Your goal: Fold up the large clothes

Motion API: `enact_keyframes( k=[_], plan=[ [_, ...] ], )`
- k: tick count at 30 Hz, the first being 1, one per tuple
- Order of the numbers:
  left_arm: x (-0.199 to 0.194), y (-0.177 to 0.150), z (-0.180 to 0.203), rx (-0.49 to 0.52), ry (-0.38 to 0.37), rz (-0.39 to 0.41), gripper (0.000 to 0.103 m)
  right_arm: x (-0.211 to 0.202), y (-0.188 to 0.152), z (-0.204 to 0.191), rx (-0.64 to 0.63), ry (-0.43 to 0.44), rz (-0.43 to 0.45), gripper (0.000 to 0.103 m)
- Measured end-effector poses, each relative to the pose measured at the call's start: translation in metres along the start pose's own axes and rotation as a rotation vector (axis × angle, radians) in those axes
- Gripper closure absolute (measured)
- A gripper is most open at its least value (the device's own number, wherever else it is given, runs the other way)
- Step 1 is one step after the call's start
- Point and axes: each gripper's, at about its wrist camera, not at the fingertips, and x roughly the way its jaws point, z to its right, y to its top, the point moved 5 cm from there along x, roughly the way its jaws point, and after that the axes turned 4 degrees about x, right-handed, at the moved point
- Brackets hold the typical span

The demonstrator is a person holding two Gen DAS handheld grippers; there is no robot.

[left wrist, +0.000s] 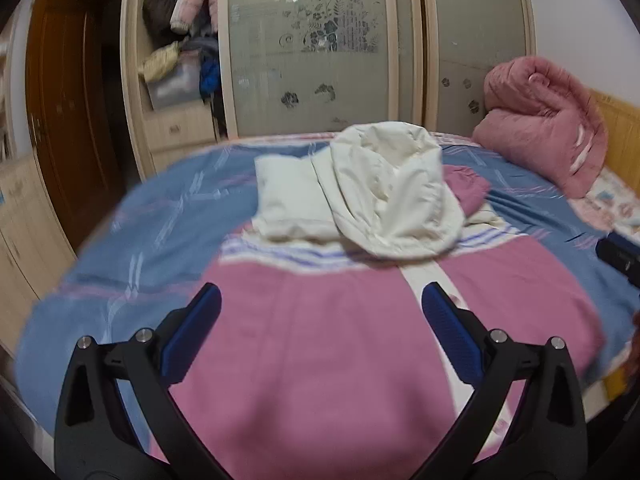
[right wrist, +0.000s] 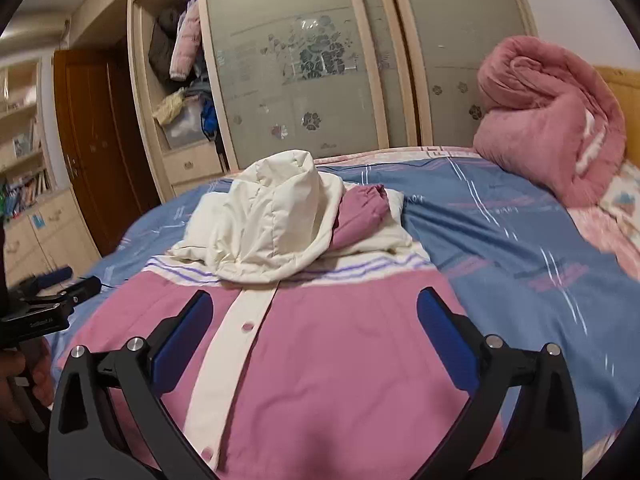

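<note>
Left wrist view is smeared by motion blur, so the bedsheet's [left wrist: 168, 200] pattern and the jacket's [left wrist: 320, 340] seams are hard to make out, and the bed's near edge is cut off by the lens rim. One pink-and-cream hooded jacket lies front-up on the blue sheet, its cream hood [left wrist: 392, 196] flopped over the chest and one pink cuff [left wrist: 466, 188] poking out beside the hood; the other sleeve is hidden under the body. The left gripper [left wrist: 320, 316] hangs over the pink panel with both blue pads spread wide, nothing between them. At the right edge only a dark sliver of the right gripper shows.

In the right wrist view the right gripper [right wrist: 314, 320] is likewise released, its pads spread over the jacket [right wrist: 340, 360] on either side of the cream snap placket [right wrist: 236, 332]. Three snaps can be counted on the placket. The left gripper [right wrist: 52, 296] enters from the left, partly cropped; small white lettering on its body is too tiny to read. One rolled pink quilt [right wrist: 552, 120] sits at the headboard end. Two frosted wardrobe doors [right wrist: 288, 72] carry flower decals.
</note>
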Motion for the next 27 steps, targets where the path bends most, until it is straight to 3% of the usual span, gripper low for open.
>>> enact_keyframes(
  k=[7,10,11,12,14,22,27],
  plan=[
    [-0.033,-0.038,0.0,-0.046,-0.056,0.049,0.002,-0.039,-0.034,0.017,0.005,-0.034,0.032,0.001],
    [-0.026,-0.059,0.001,-0.049,-0.041,0.062,0.002,-0.041,-0.036,0.016,-0.032,-0.03,0.058,0.001],
    [-0.019,-0.065,0.002,-0.039,-0.033,0.034,0.002,-0.039,-0.036,0.016,-0.042,-0.041,0.056,0.001],
    [-0.01,-0.067,0.004,-0.035,-0.049,-0.029,0.002,-0.039,-0.036,0.016,-0.046,-0.044,0.055,0.001],
    [-0.012,-0.066,0.003,-0.051,-0.083,-0.01,0.002,-0.04,-0.037,0.017,-0.042,-0.034,0.074,0.001],
    [-0.013,-0.07,0.004,-0.032,-0.075,0.0,0.002,-0.038,-0.041,0.017,-0.078,-0.043,0.087,0.001],
    [-0.022,-0.072,0.003,-0.022,-0.091,0.022,0.002,-0.048,-0.047,0.016,-0.164,-0.062,0.126,0.001]
  ],
)
